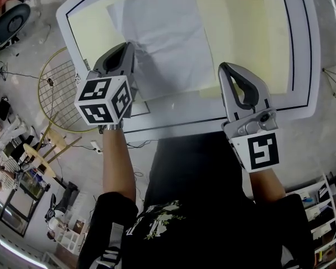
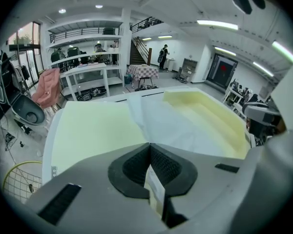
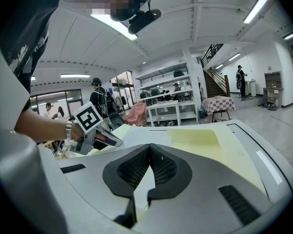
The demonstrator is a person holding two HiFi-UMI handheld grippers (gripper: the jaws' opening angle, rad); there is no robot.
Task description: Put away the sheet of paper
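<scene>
**A:** What is shown in the head view?

**B:** A thin white rectangular sheet of paper (image 1: 168, 32) is seen lying flat on the pale yellow padded top (image 1: 238, 38) of a white-rimmed table (image 1: 302, 49). The grey left gripper (image 1: 127, 45), fitted with a black-and-white marker cube, is held at the sheet's near left edge. The grey right gripper (image 1: 227, 67) is held apart from the sheet, above the table's near rim.

**A:** And the left gripper view?

**B:** The left jaws are seen pressed together at their tips. The sheet is spread just beyond them. A pale strip is glimpsed in the slot below the tips, but it cannot be told whether that is the sheet's edge or only the table.

**A:** The right gripper view?

**B:** The right jaws are likewise closed tip to tip, and nothing is clamped. The left gripper is seen off to the left, its nose at the sheet's edge.

**A:** Which step is in hand?

**B:** The pick-up is judged to be in hand, and nothing has been put away yet. A sure pinch on an edge or corner is called for next. Unless the sheet is already caught, the left jaws would have to be parted, brought about that edge and closed. No storage place is shown.
</scene>
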